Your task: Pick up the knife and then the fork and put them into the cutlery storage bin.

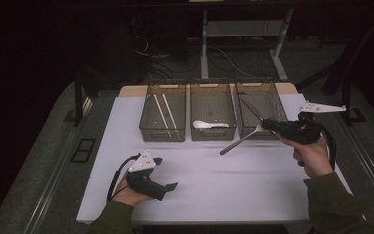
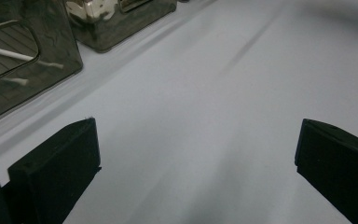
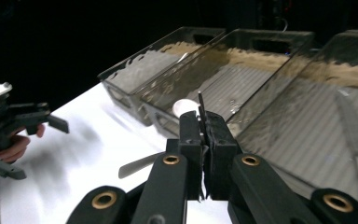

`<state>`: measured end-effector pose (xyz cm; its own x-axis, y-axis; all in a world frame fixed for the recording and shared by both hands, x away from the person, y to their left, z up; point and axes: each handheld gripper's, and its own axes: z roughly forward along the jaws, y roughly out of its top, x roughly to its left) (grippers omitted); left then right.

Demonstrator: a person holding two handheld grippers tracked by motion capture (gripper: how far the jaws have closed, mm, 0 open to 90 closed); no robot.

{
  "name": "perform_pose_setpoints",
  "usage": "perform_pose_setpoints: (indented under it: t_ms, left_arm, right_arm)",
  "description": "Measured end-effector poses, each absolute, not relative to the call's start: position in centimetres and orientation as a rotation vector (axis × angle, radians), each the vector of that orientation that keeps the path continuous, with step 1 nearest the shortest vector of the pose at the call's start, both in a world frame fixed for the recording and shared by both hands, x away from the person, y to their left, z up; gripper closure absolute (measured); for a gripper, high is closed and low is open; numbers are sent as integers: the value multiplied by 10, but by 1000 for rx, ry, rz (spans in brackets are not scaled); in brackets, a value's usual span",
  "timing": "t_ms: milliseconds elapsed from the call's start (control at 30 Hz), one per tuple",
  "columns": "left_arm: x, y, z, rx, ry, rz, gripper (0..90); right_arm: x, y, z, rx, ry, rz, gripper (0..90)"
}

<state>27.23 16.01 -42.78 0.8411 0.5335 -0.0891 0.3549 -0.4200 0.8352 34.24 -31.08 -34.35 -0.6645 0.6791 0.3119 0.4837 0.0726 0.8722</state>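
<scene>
Fingers [image 2: 56,172] of the left gripper [image 1: 161,172] spread wide, empty, low over the white tabletop [image 1: 214,180]. Right gripper [image 1: 269,124] fingers clamped on a fork [image 1: 241,140], held tilted above the tabletop before the right bin [image 1: 260,107]. Farther back: spoon [image 1: 209,125] in middle bin [image 1: 212,109], chopsticks [image 1: 163,114] in left bin [image 1: 164,111].

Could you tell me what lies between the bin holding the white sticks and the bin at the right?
A third bin stands between the left bin and right bin, holding a white spoon, as the high view shows.
</scene>
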Motion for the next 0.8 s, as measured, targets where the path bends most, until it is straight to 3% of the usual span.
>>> perform_pose_setpoints:
  t_ms: [800]
  left_arm:
    - [272,158,-431,2057,627,210,0]
  right_arm:
    - [387,-383,-308,1339,1976,1482,869]
